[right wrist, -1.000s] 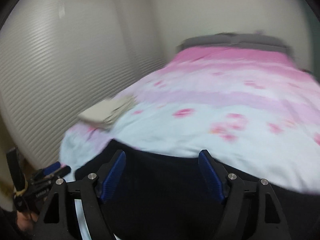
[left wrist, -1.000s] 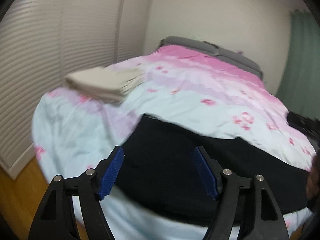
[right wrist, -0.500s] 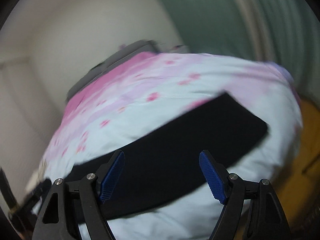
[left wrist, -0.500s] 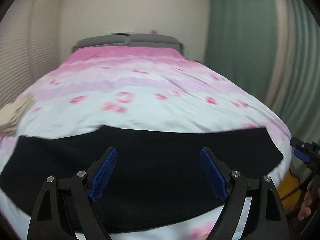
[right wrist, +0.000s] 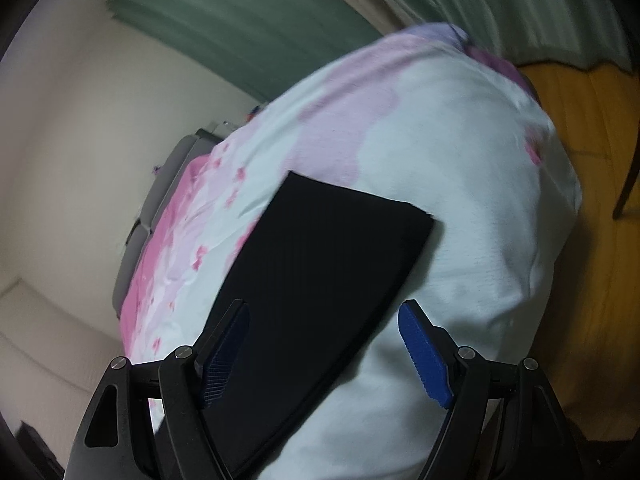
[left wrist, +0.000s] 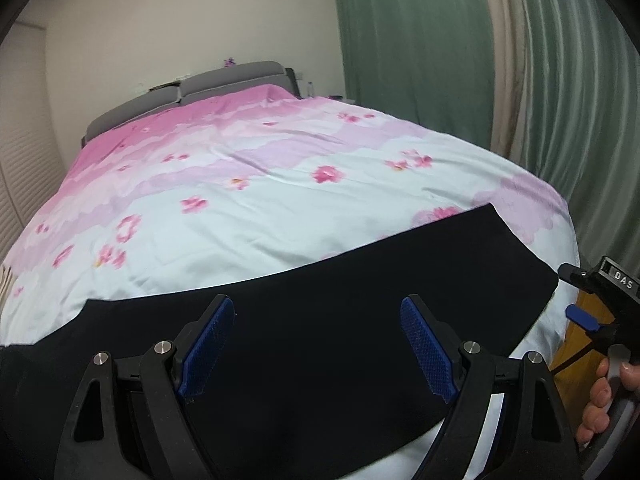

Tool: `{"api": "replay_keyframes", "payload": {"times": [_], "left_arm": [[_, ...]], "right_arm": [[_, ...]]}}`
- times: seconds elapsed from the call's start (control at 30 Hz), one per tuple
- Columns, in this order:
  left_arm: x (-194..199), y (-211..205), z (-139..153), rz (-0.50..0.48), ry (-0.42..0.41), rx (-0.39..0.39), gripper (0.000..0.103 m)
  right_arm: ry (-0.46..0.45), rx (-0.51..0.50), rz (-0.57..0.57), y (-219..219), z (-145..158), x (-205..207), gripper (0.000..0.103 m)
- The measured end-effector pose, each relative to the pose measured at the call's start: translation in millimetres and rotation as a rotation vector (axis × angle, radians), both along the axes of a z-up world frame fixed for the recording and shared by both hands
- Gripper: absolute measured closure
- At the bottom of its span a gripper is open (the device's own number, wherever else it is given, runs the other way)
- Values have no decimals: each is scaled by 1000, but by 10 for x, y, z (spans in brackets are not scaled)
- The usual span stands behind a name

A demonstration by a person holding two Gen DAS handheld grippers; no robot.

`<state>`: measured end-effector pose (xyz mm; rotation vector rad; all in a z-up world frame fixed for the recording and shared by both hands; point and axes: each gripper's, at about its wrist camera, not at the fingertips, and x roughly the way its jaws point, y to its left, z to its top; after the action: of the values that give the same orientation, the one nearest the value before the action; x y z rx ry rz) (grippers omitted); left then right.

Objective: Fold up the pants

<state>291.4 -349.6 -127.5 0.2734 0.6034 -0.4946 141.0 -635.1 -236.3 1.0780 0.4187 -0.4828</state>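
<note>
We hold both hand-held grippers, left [left wrist: 316, 344] and right [right wrist: 324, 350], jaws apart and empty, over the flattened black pants [left wrist: 320, 320] on the bed [left wrist: 280, 200], ready to fold.

A: What was seen ahead of the right gripper [right wrist: 322, 342]?

B: Black pants [right wrist: 320, 280] were laid flat on a pink-and-white bedspread [right wrist: 460, 152]. The jaws were held wide apart above one end, nothing gripped.

A: And behind?

B: A green curtain [right wrist: 240, 20] and wooden floor [right wrist: 592, 120] were seen.
</note>
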Motion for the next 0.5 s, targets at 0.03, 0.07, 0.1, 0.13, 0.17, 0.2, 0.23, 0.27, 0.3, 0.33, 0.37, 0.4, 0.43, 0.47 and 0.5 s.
{"api": "replay_keyframes", "payload": {"times": [0.03, 0.07, 0.1, 0.13, 0.17, 0.2, 0.23, 0.27, 0.3, 0.33, 0.37, 0.4, 0.43, 0.47, 0.5], "left_arm": [[12, -76, -24, -9, 2, 9, 17], [14, -132, -43, -14, 1, 15, 17], [22, -181, -63, -18, 1, 20, 17], [32, -221, -85, -22, 2, 24, 17], [42, -258, -108, -24, 4, 29, 17], [53, -287, -131, -25, 9, 33, 17], [65, -305, -151, -27, 13, 36, 17], [76, -326, -175, -26, 16, 40, 17], [85, -347, -199, -25, 18, 43, 17], [95, -369, -221, -22, 20, 46, 17], [111, -380, -240, -20, 24, 47, 17], [118, -401, -259, -18, 28, 48, 17], [125, -430, -277, -19, 34, 48, 17], [125, -457, -289, -22, 36, 48, 17], [121, -483, -295, -29, 35, 52, 17]], "right_arm": [[-1, 18, -5, -50, -72, 3, 26], [-5, 41, -12, -117, -152, 16, 26], [-11, 53, -15, -145, -186, 22, 26], [-20, 71, -17, -201, -256, 35, 26], [-31, 90, -17, -252, -323, 51, 28], [-50, 107, -10, -298, -385, 75, 31], [-64, 119, 0, -334, -422, 100, 34], [-86, 138, 13, -369, -477, 129, 36], [-103, 155, 21, -398, -529, 154, 37], [-110, 164, 22, -421, -564, 170, 37], [-120, 170, 20, -432, -583, 174, 38], [-130, 176, 19, -437, -601, 174, 38], [-140, 182, 18, -438, -620, 169, 38], [-156, 187, 18, -443, -642, 167, 38], [-174, 191, 18, -446, -664, 159, 40]]}}
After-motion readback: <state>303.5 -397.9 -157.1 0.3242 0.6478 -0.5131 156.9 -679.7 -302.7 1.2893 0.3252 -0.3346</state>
